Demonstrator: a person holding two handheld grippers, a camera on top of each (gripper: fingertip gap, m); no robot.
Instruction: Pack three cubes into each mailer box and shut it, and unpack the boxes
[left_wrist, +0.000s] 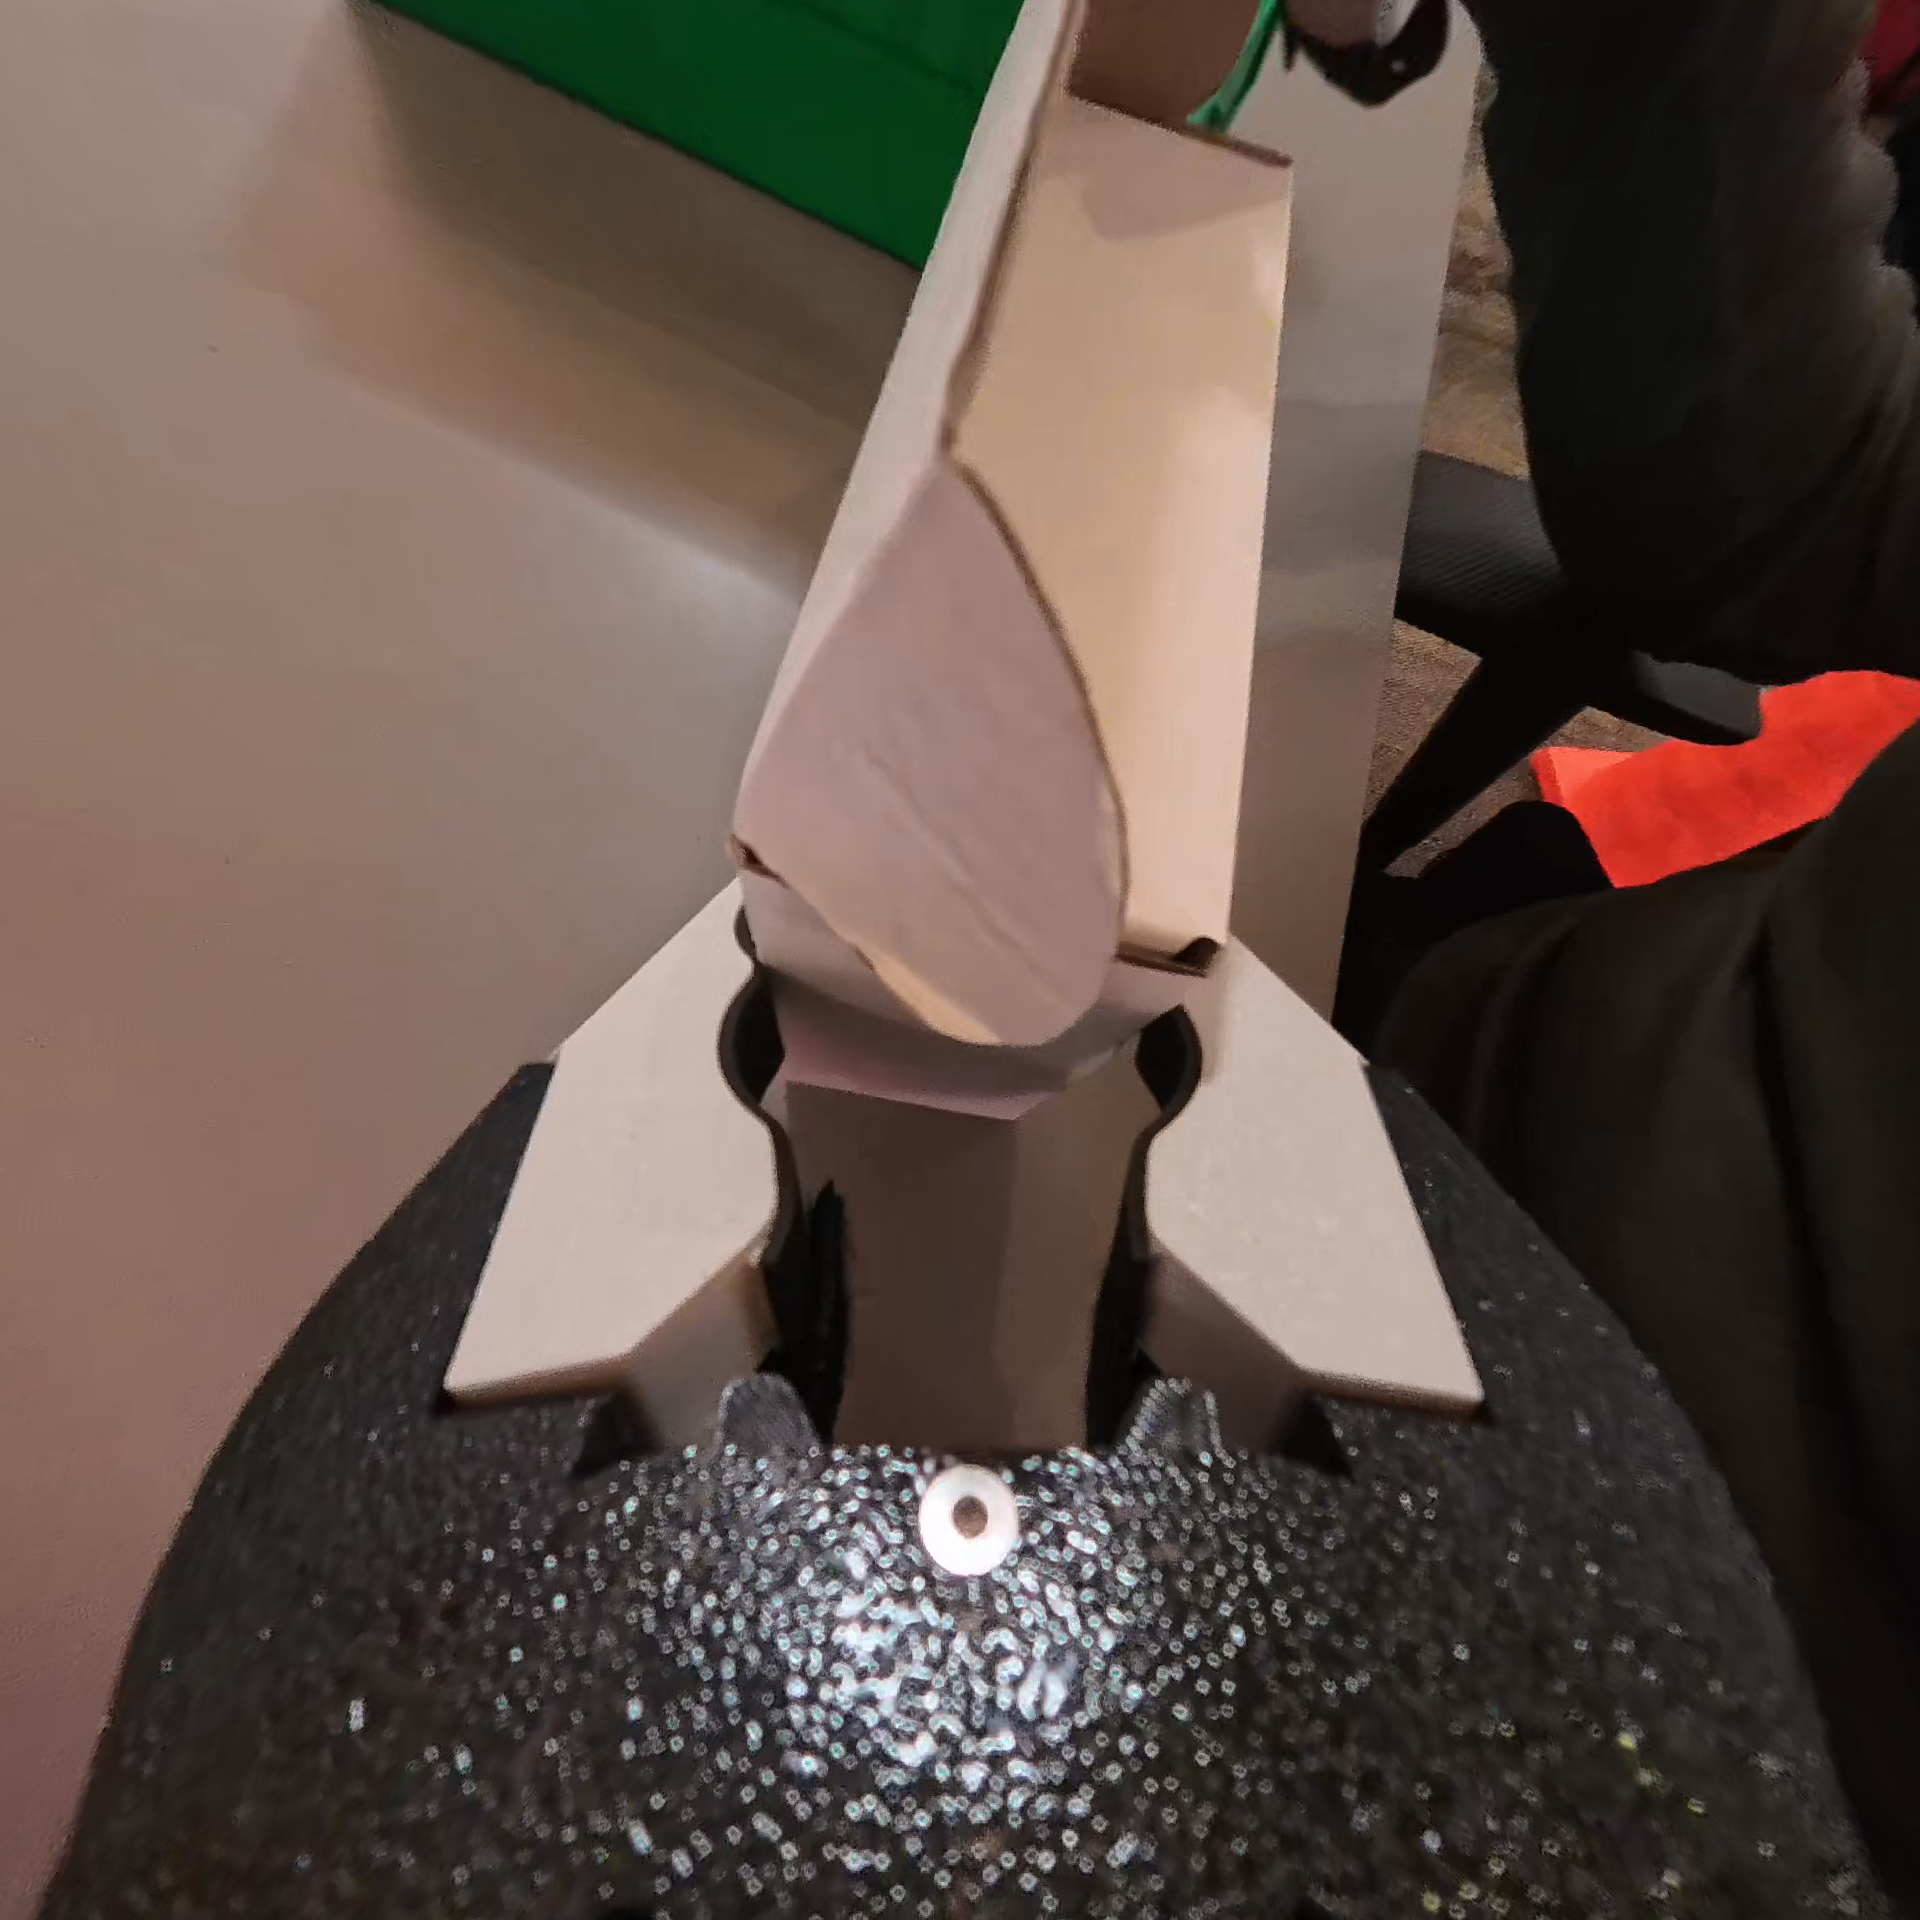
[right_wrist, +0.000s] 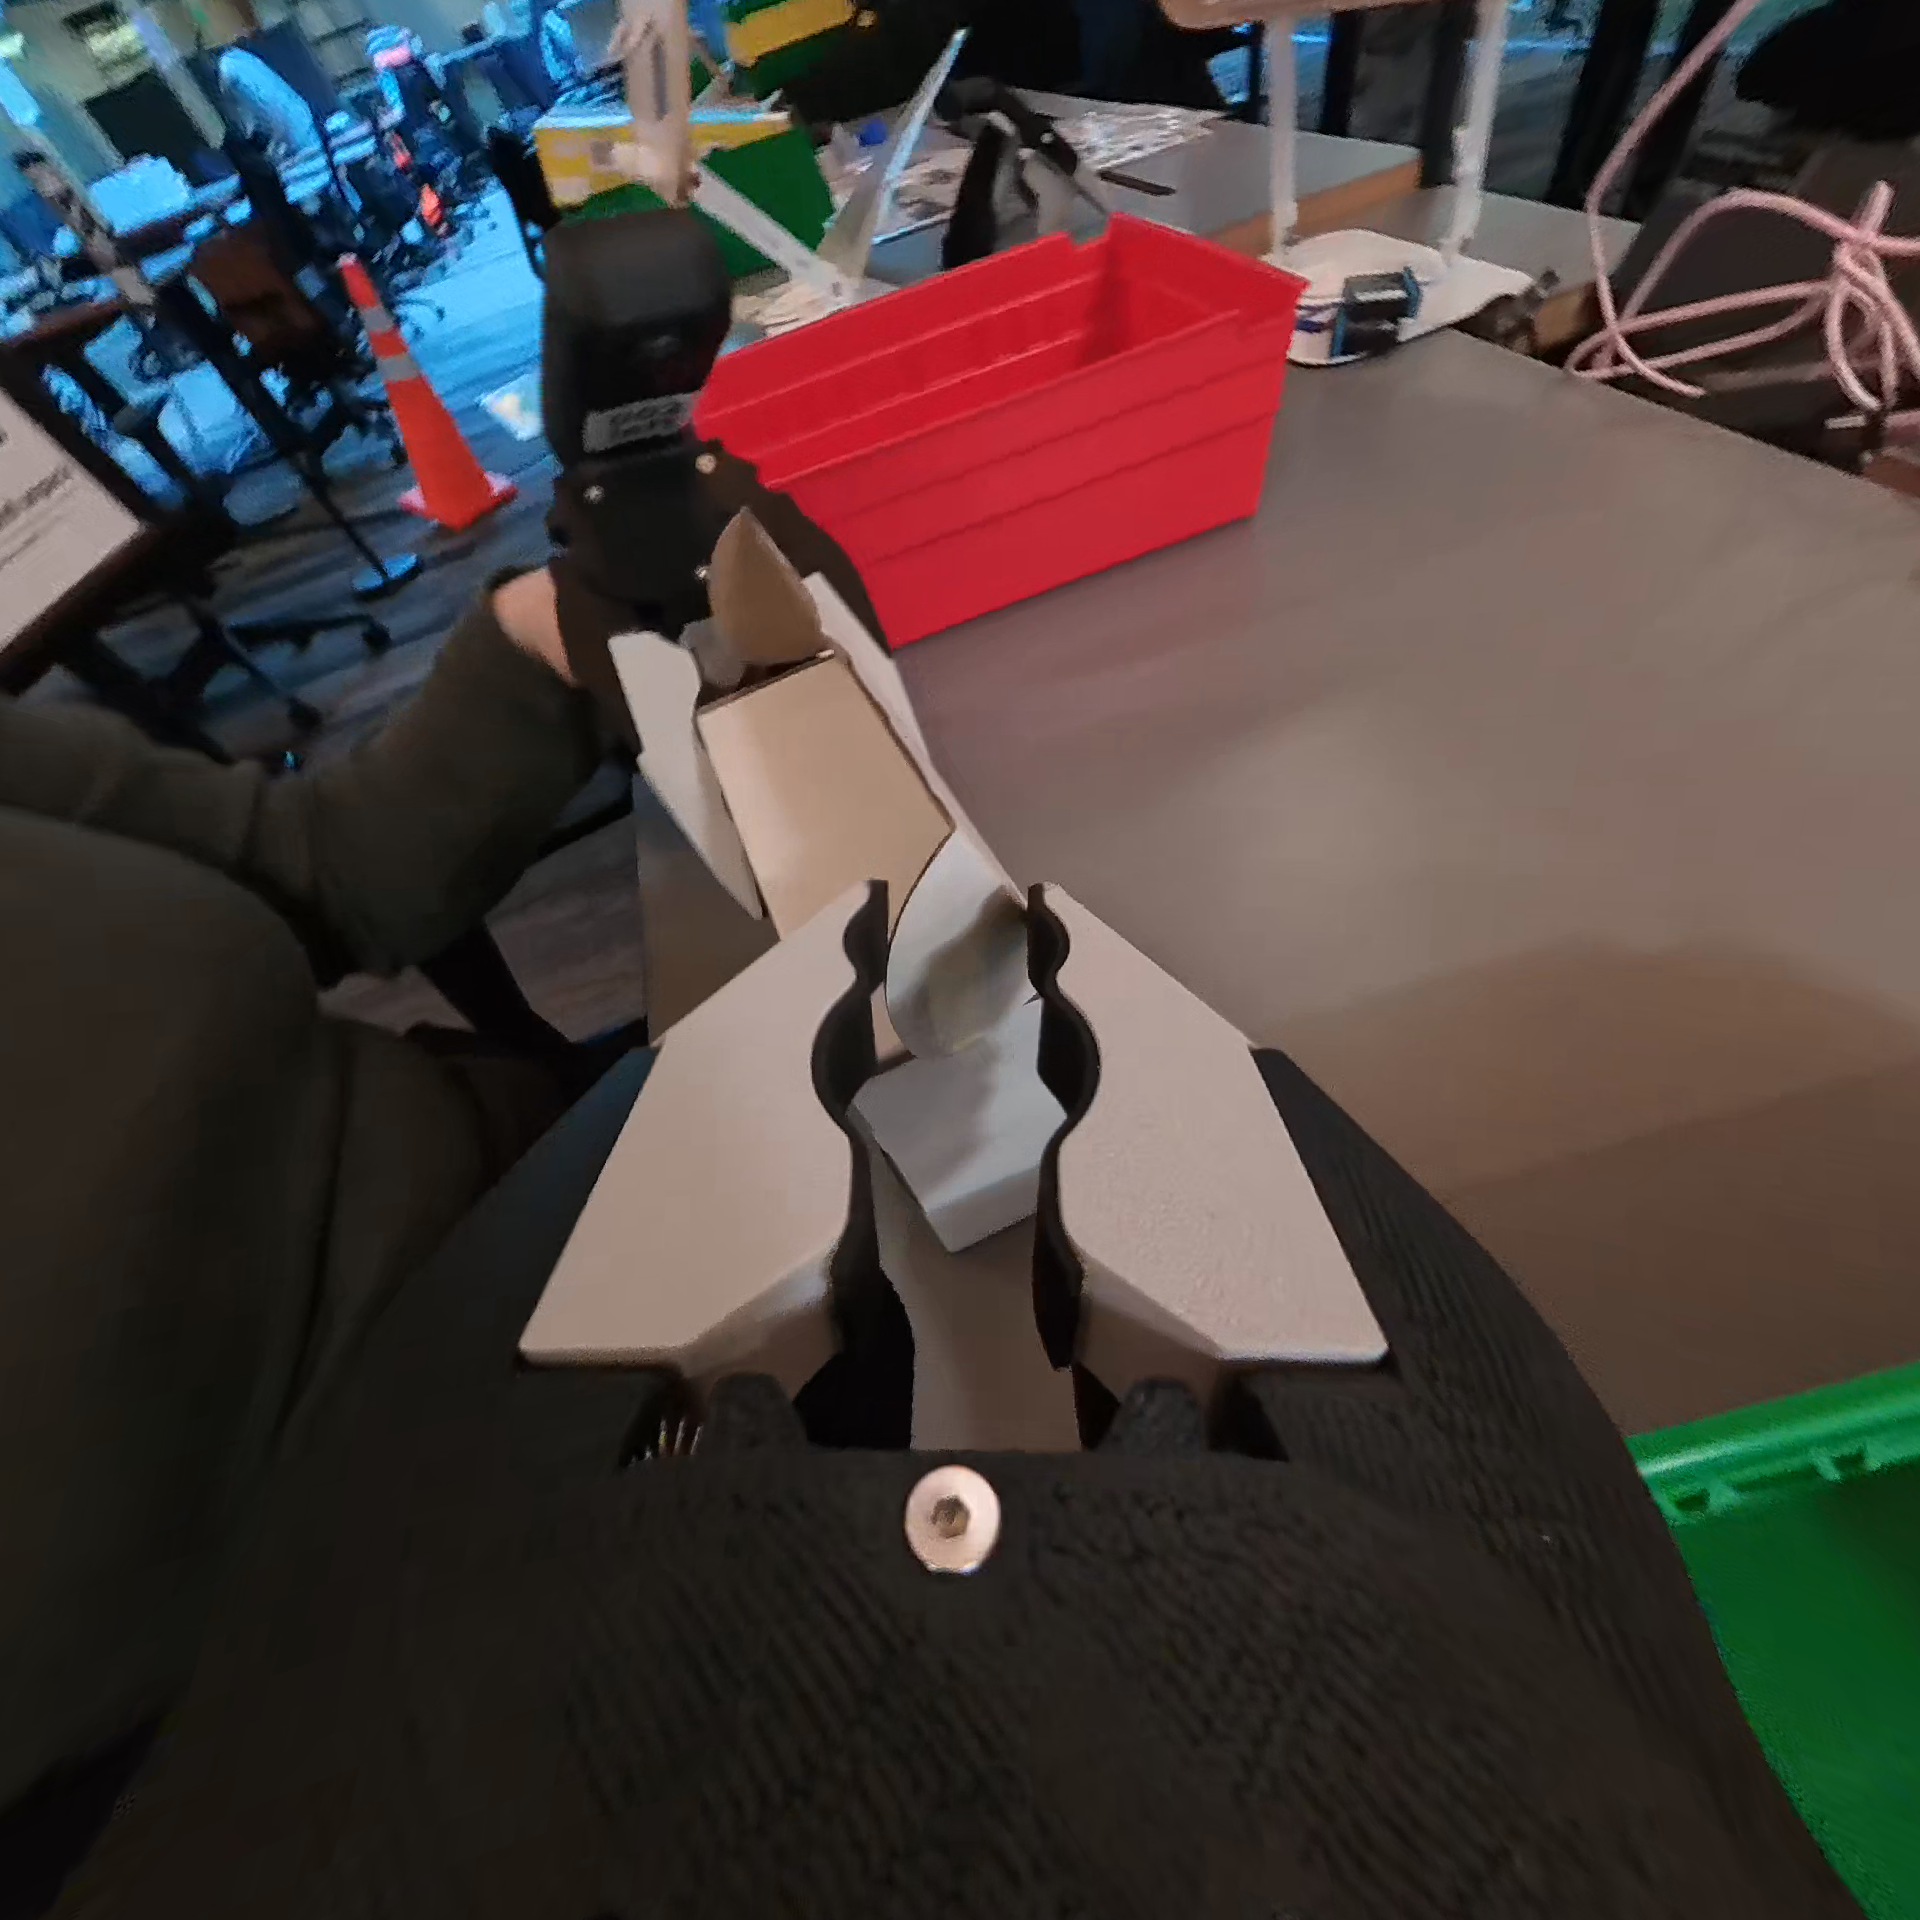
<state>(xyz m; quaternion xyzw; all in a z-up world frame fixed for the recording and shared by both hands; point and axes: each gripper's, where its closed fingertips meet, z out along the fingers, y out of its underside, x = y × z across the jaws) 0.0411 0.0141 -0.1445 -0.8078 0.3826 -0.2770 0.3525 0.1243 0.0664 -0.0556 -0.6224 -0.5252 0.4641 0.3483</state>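
Going L to R in the right wrist view: a dark sleeve reaches in from the left, holding the left gripper at the far end of the mailer box. The box is a long narrow cardboard one, closed, held up off the bench between the two grippers (neither end rests on the surface as far as the view shows). The left gripper's fingers stand wide, clamped across the far end of the box, w/ a rounded side flap sticking up there. Center: the right gripper has its fingers drawn close, gripping the rounded flap at the near end; the right pad touches the flap, the left pad's contact is hard to judge. Behind the box sits a red bin on the bench, approx. mid-frame. Far right: pink cable at the back and a green bin at the near corner.

The left wrist view shows the same box end-on, its end seated deep between the spread fingers.
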